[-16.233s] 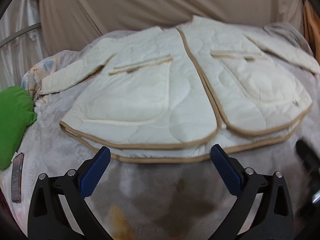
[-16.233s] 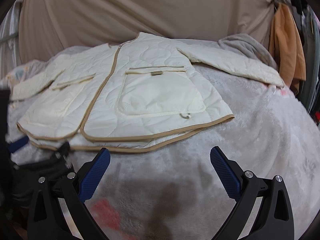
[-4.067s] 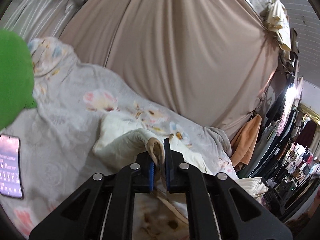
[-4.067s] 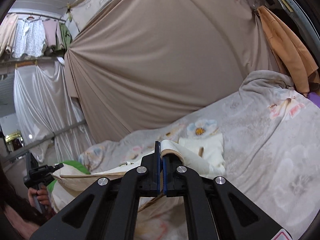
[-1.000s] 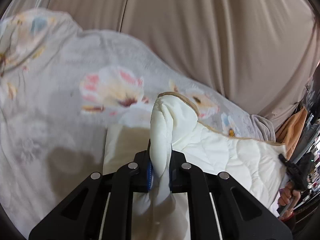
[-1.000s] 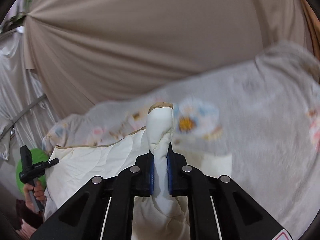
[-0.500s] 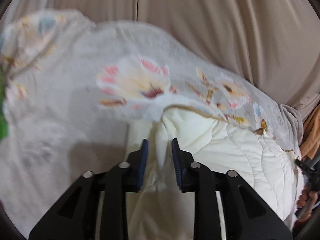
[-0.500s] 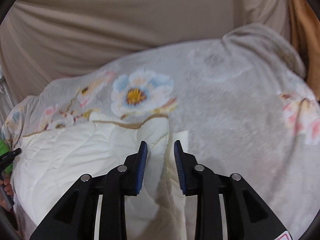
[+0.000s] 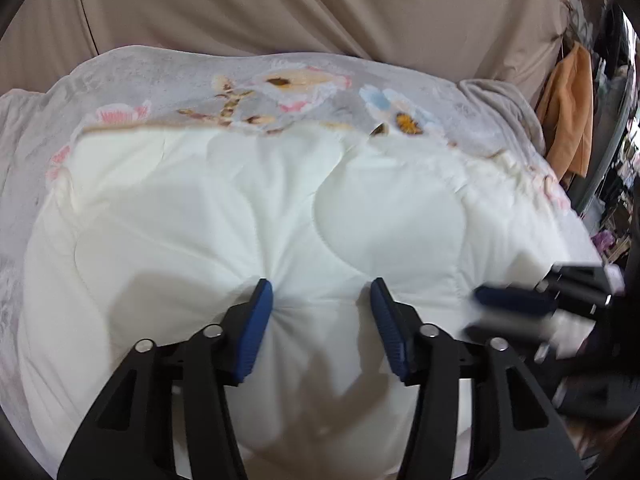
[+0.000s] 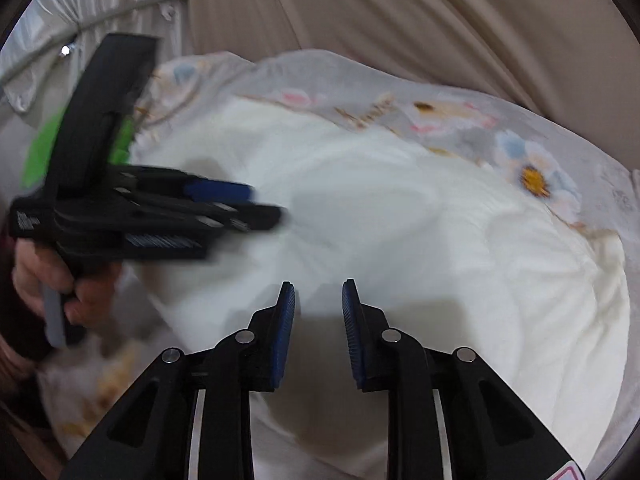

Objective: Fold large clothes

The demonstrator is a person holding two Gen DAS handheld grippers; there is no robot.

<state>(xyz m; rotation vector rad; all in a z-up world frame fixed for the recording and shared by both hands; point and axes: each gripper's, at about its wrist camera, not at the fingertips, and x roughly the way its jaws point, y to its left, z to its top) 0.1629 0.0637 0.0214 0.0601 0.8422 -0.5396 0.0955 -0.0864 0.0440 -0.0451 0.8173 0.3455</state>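
Observation:
A cream quilted jacket [image 9: 240, 208] lies folded and puffy on a grey floral blanket [image 9: 200, 80]. My left gripper [image 9: 320, 284] hovers low over its near part, jaws opening. Creased fabric sits between the blue pads [image 9: 256, 328], which do not press on it. In the right wrist view the jacket [image 10: 400, 220] fills the middle, and my right gripper [image 10: 318, 285] is above its near edge. Its jaws are closing, a narrow gap is left and nothing is pinched. Each gripper shows blurred in the other's view: the right gripper [image 9: 508, 304] and the left gripper [image 10: 260, 204], held by a hand [image 10: 36, 280].
A beige curtain [image 9: 280, 8] hangs behind the bed. An orange garment [image 9: 568, 112] hangs at the far right beside racks of clothes. A green cushion [image 10: 36, 156] lies at the left behind the left gripper. The blanket [image 10: 320, 72] shows bare beyond the jacket.
A second ago each gripper was shut on a raised cream fold. Both have let go, their jaws have come apart, and both have drawn back and lower over the settled jacket.

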